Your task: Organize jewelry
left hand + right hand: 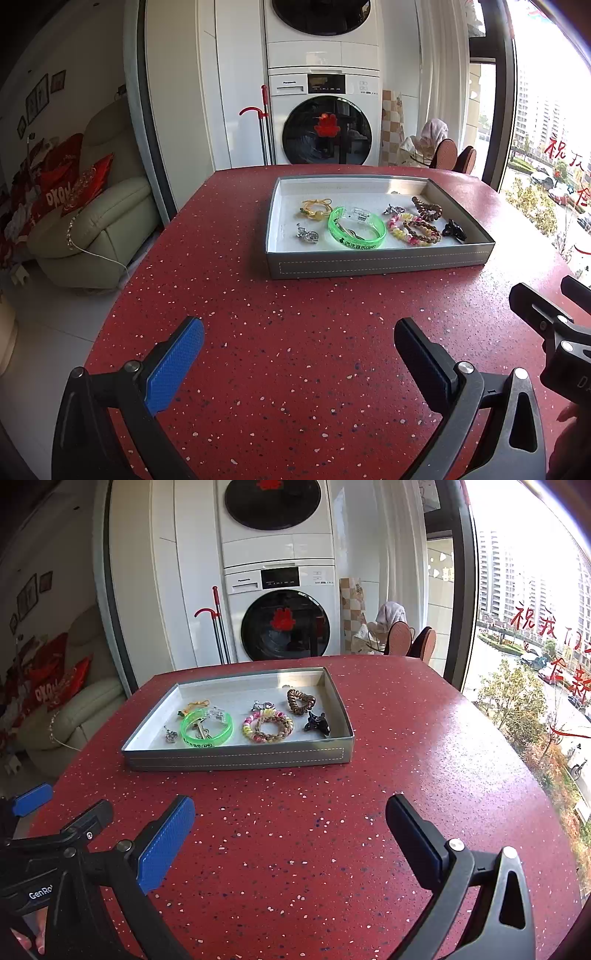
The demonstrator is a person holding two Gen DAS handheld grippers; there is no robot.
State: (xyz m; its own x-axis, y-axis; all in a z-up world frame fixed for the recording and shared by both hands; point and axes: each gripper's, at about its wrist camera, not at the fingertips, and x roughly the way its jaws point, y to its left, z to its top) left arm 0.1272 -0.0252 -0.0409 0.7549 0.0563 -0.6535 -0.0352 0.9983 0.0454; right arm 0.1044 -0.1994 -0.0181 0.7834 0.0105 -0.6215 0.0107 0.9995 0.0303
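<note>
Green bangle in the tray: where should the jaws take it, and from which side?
Come from above and pinch the near arc of the green bangle, one jaw inside the ring, one outside. It lies flat on the tray floor, so only its thin band can be pinched, and the wall blocks a side approach.

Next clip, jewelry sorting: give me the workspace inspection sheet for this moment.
Surface: red speckled table.
Job's things: grey tray holding green bangle, braided bracelets, brown coil tie, black claw clip, silver charm, yellow cord piece.
Clutter: nothing seen on the table outside the tray.
Grippers: left gripper open, empty; right gripper open, empty.
Cables: white cord on sofa.
Surroundings: stacked washer-dryer, window.
</note>
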